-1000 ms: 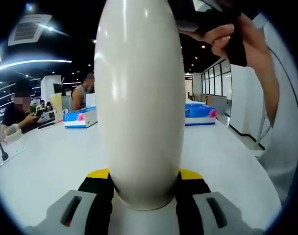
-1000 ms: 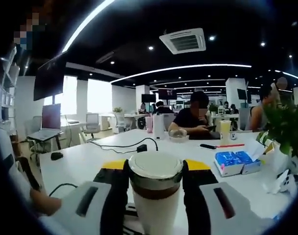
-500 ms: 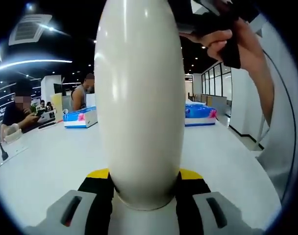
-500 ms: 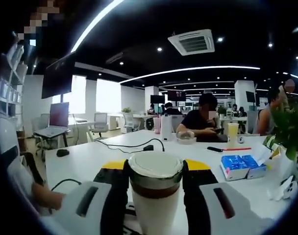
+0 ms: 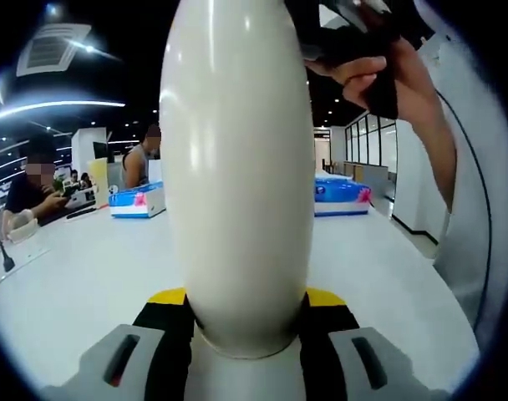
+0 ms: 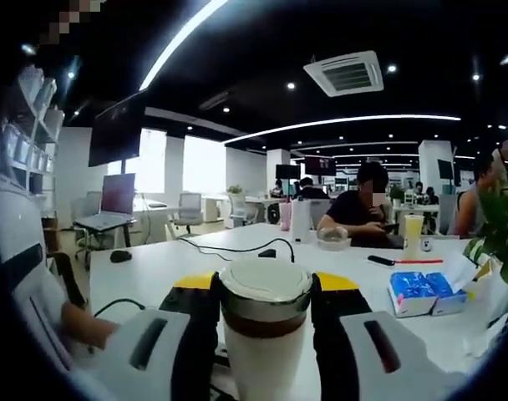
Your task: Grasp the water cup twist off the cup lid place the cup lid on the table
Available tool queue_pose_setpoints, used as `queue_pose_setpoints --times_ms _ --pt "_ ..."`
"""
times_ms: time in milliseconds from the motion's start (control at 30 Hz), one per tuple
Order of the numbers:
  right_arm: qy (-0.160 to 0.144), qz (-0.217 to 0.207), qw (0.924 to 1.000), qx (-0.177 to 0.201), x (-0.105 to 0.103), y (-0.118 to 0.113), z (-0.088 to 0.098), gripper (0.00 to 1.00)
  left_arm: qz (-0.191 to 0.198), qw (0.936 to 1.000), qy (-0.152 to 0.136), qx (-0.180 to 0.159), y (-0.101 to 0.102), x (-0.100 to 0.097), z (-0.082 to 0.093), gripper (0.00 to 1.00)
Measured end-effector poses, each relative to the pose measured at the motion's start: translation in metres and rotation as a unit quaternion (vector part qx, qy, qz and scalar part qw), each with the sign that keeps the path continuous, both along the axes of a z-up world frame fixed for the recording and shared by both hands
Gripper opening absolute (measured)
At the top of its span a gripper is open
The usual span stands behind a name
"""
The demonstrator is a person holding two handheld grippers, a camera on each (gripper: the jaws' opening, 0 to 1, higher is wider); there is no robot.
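White office table (image 5: 87, 276) stretching behind; I'm clamping my left gripper (image 5: 241, 322) on the water cup (image 5: 237, 167) body, right gripper (image 6: 265, 317) squeezing the cup lid (image 6: 265, 280) at 6 o'clock. Twisting step; next I'm needing more rotation, then lifting.

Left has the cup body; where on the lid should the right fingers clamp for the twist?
On the lid's round side band, one finger on each flank, coming from above along the cup's axis. The flat top gives no purchase, while the circular rim suits a turn. The right gripper already straddles it there; the left gripper clamps the smooth white body.
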State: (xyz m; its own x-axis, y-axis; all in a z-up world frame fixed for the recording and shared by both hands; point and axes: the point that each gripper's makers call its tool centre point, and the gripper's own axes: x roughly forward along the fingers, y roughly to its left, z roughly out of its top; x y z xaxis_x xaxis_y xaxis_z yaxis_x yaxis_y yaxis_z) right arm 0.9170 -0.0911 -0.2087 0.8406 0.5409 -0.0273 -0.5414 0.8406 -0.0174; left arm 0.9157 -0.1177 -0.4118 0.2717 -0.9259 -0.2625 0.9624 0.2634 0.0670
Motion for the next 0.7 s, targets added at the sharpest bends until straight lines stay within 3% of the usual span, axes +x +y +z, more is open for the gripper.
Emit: queue_pose_setpoints --times_ms 367,700 --pt "-0.007 0.054 0.9984 -0.012 -0.0008 0.0059 -0.0002 0.46 0.000 1.0000 0.000 0.000 0.0002 0.0003 -0.0001 0.51" --pt "-0.008 0.077 0.9968 -0.019 -0.0011 0.0034 -0.0014 0.46 -0.001 1.0000 0.001 0.000 -0.0001 0.0006 0.0001 0.51"
